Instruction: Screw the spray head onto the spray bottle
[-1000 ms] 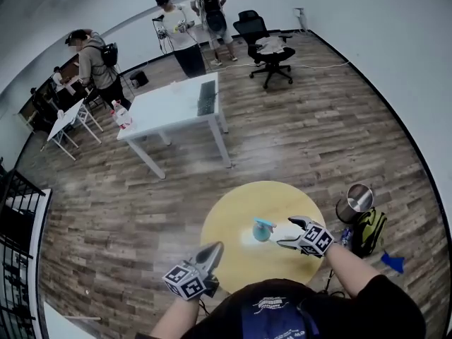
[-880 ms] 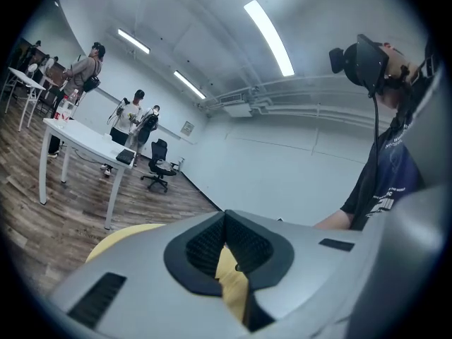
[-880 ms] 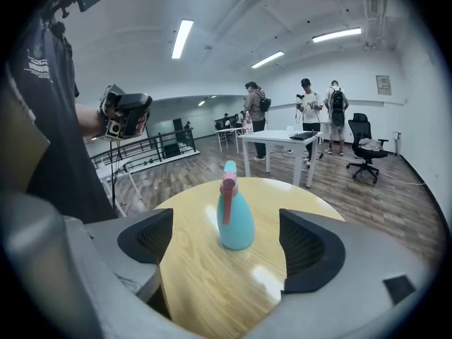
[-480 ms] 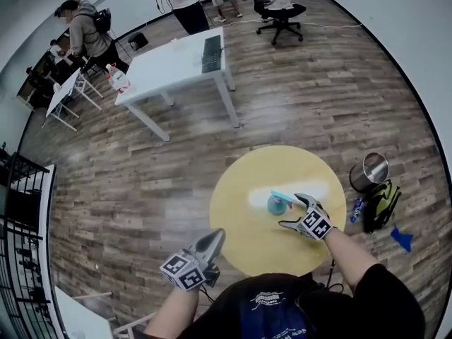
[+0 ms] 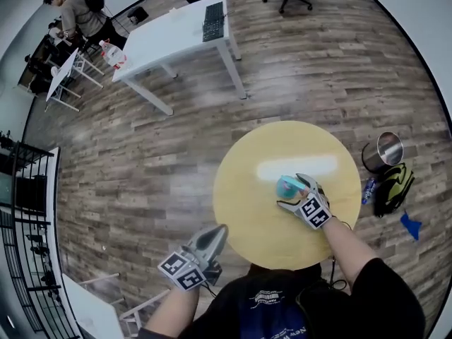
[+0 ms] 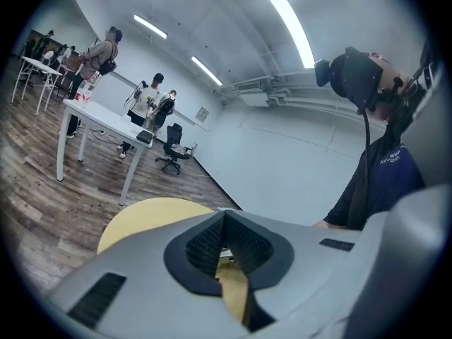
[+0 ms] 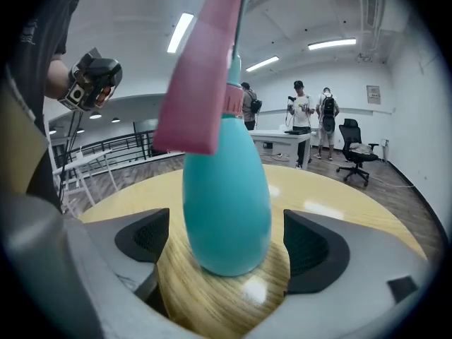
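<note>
Right gripper [image 5: 295,192], its jaws just opened wide and touching nothing, straddles the teal bottle [image 7: 226,210] topped by a pink spray head [image 7: 201,83], upright on the round table [image 5: 261,224] right of centre, while left gripper [image 5: 214,233], pressed together, hangs lower left.

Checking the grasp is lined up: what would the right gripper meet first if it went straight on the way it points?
Most likely the spray bottle: it stands on the round table between the jaws of the right gripper; they have just been opening and leave gaps on both sides.
</note>
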`<state>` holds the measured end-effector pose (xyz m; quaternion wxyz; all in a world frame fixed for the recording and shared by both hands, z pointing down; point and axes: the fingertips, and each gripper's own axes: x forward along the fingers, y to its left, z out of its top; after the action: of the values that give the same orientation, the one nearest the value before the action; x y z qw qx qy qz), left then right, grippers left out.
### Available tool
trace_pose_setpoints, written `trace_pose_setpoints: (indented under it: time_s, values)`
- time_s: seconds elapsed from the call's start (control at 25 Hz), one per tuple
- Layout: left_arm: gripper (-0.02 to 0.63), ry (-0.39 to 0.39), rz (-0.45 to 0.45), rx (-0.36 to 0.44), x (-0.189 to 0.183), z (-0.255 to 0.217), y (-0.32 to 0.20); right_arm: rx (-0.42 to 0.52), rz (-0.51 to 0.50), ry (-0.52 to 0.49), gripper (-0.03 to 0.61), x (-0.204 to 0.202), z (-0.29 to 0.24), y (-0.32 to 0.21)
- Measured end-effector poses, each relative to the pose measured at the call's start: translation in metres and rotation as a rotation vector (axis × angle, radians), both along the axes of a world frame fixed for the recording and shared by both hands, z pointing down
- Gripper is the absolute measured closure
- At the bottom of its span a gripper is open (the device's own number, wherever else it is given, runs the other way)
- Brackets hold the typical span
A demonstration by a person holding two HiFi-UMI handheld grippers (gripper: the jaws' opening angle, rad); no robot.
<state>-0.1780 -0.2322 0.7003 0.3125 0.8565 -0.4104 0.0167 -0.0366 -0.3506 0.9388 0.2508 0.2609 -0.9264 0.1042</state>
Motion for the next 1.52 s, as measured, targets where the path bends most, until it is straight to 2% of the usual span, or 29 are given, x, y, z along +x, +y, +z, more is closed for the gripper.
trace_pose_setpoints:
  time_s: [0.16,0.36,0.6,0.8,1.12,1.32,1.52]
  values:
    - [0.597,0.000,-0.009,-0.012,-0.006,0.007,-0.001,0.014,0.019,-0.003,0.081,0.000,0.010,-0.011]
    - [0.598,0.007,-0.011,-0.025,-0.011,0.009,-0.003,0.046,-0.002,0.012,0.190,-0.002,0.012,-0.016]
    - [0.598,0.008,-0.007,-0.028,-0.011,0.013,-0.002,0.017,-0.042,-0.026,0.195,-0.001,-0.007,-0.012]
    - [0.597,0.041,0.000,0.022,-0.003,-0.016,-0.014,0.039,-0.071,-0.027,0.196,0.000,-0.063,-0.007]
    - [0.598,0.066,0.054,0.118,0.027,-0.077,-0.035,0.060,-0.090,-0.021,0.198,0.026,-0.173,-0.011]
    - [0.595,0.082,0.090,0.178,0.051,-0.131,-0.049,0.068,-0.111,0.016,0.198,0.038,-0.238,-0.002]
    - [0.589,0.042,0.182,0.290,0.086,-0.195,-0.060,0.079,-0.113,0.009,0.198,0.039,-0.300,0.009]
